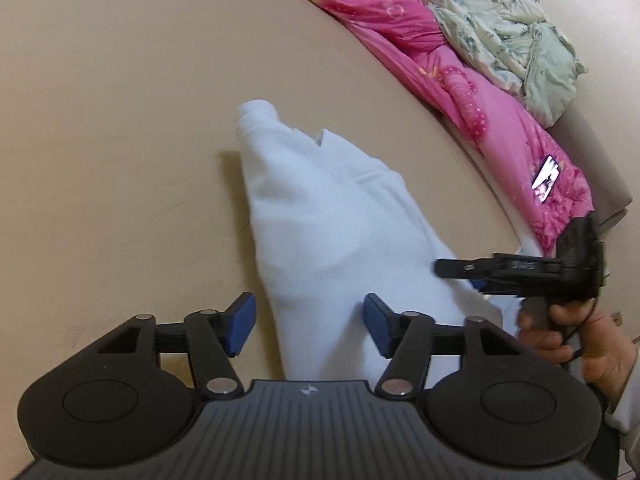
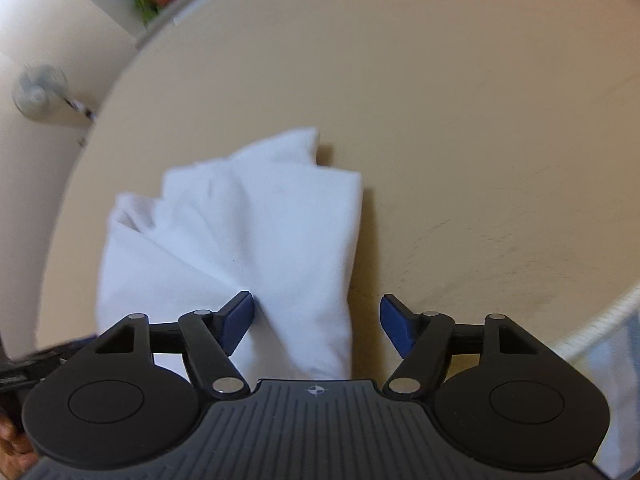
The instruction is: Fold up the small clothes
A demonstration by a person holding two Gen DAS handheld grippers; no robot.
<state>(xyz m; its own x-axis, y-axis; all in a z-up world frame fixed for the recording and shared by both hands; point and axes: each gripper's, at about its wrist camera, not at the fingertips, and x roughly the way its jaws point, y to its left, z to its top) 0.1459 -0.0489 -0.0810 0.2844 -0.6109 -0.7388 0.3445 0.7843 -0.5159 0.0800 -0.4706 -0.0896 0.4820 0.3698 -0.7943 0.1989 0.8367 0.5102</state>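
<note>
A white small garment point(image 1: 320, 216) lies bunched and partly folded on the beige surface point(image 1: 120, 120). My left gripper point(image 1: 310, 326) is open, its blue pads on either side of the garment's near end, just above it. The right gripper shows in the left wrist view point(image 1: 460, 270) at the garment's right edge, held by a hand. In the right wrist view the garment point(image 2: 240, 232) lies ahead, and my right gripper point(image 2: 318, 326) is open with the garment's near end between its blue pads, holding nothing.
A pink patterned quilt point(image 1: 460, 92) and a pale green floral cloth point(image 1: 512, 40) lie piled along the far right edge. A phone point(image 1: 546, 178) rests on the quilt. A white-rimmed basket point(image 2: 600, 332) stands at the right. A wall fan point(image 2: 40, 88) hangs far left.
</note>
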